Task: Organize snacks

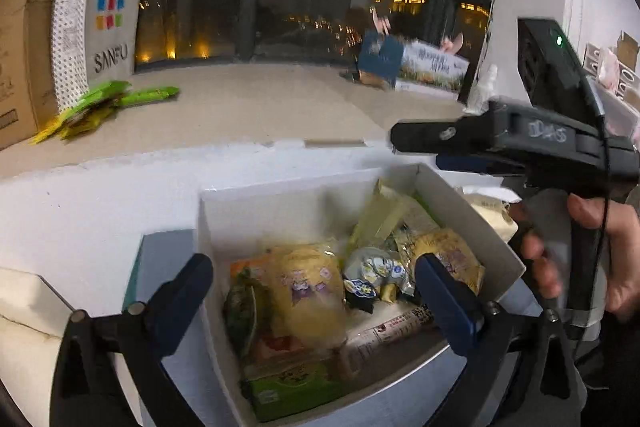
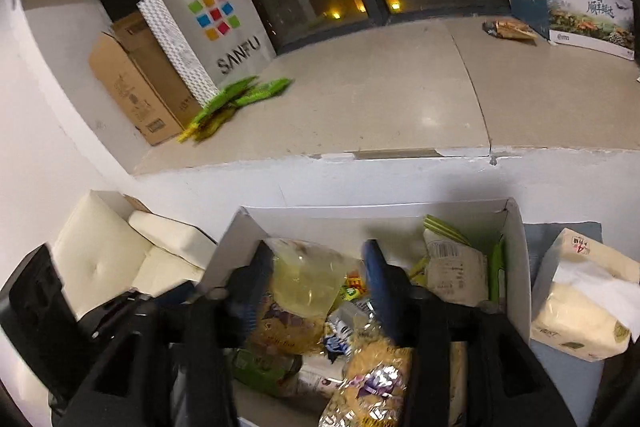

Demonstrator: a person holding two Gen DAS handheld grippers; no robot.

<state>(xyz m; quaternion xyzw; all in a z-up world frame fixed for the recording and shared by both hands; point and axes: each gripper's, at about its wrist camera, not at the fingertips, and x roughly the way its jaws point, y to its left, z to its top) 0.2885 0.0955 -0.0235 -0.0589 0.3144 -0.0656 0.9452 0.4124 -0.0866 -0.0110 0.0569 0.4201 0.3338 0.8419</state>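
Note:
A white cardboard box (image 1: 304, 195) (image 2: 516, 239) below the ledge holds several snack packets. In the left wrist view a yellow noodle packet (image 1: 308, 291) lies in its middle. My left gripper (image 1: 316, 287) is open and empty above the box, its fingers either side of that packet. My right gripper (image 2: 316, 279) hovers over the box, its jaws open around the top of a clear yellowish packet (image 2: 308, 283), not closed on it. The right gripper also shows in the left wrist view (image 1: 416, 139), held by a hand above the box's right side. Green snack packets (image 1: 108, 103) (image 2: 236, 99) lie on the ledge.
A stone window ledge (image 2: 380, 99) runs behind the box. On it stand a SANFU paper bag (image 2: 212, 27), a brown carton (image 2: 136, 87) and a printed gift box (image 2: 588, 15) with a snack beside it. A tissue pack (image 2: 580, 303) sits right of the box, a cream cushion (image 2: 120, 255) left.

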